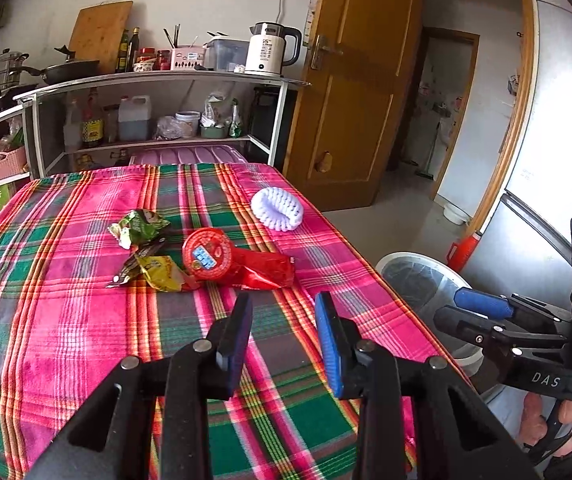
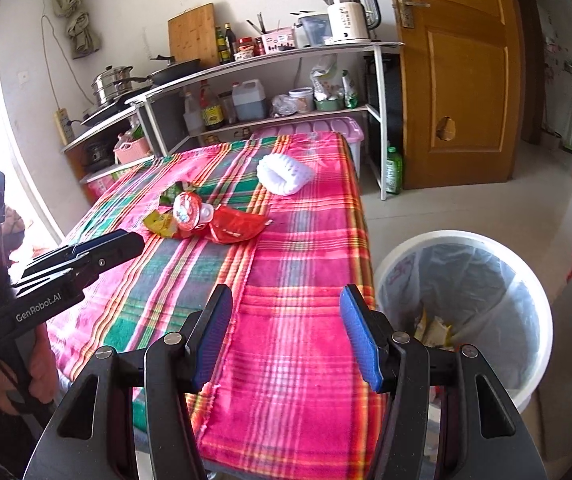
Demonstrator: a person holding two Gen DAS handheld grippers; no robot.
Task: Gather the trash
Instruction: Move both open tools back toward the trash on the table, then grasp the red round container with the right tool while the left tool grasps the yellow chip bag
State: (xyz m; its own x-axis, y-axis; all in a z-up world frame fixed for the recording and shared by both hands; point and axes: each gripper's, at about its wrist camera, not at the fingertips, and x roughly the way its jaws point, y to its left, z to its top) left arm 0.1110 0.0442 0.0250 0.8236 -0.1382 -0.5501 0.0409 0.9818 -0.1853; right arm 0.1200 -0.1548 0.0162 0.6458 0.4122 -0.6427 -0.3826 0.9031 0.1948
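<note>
Left wrist view, left gripper (image 1: pixel 284 338) released and empty above the plaid tablecloth (image 1: pixel 66 320), green wrapper (image 1: pixel 138 227), yellow wrapper (image 1: pixel 158 272) and red packet (image 1: pixel 238 264) lying clustered mid-table, right wrist view, right gripper (image 2: pixel 286 336) spread wide, empty, lined trash bin (image 2: pixel 461 312) beside the table holding some scraps

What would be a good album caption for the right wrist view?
Open right gripper over a plaid table, wrappers piled ahead, lined bin on the right.
</note>
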